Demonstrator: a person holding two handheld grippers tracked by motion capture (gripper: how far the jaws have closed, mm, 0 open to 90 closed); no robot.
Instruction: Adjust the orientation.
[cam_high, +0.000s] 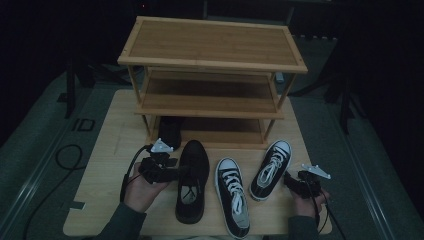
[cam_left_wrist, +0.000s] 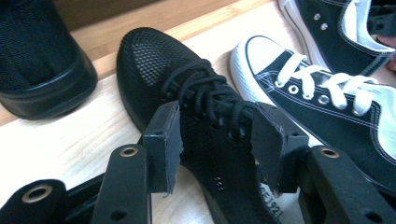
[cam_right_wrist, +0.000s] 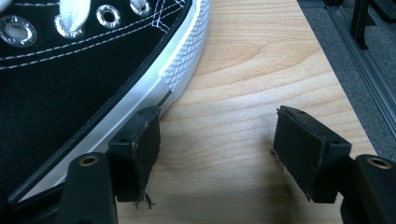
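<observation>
The left gripper (cam_left_wrist: 217, 140) is held wide over the black mesh laced shoe (cam_left_wrist: 187, 93); at three o'clock, the right gripper (cam_right_wrist: 217, 149) is spread wide, bare table (cam_right_wrist: 243, 70) between.

Both forearms in from the near edge, each hand around a two-jaw tool. Left gripper (cam_high: 184, 171) level, pointing right, jaws spread wide. Right gripper (cam_high: 288, 178) low at the far side, angled left, jaws likewise apart.
</observation>
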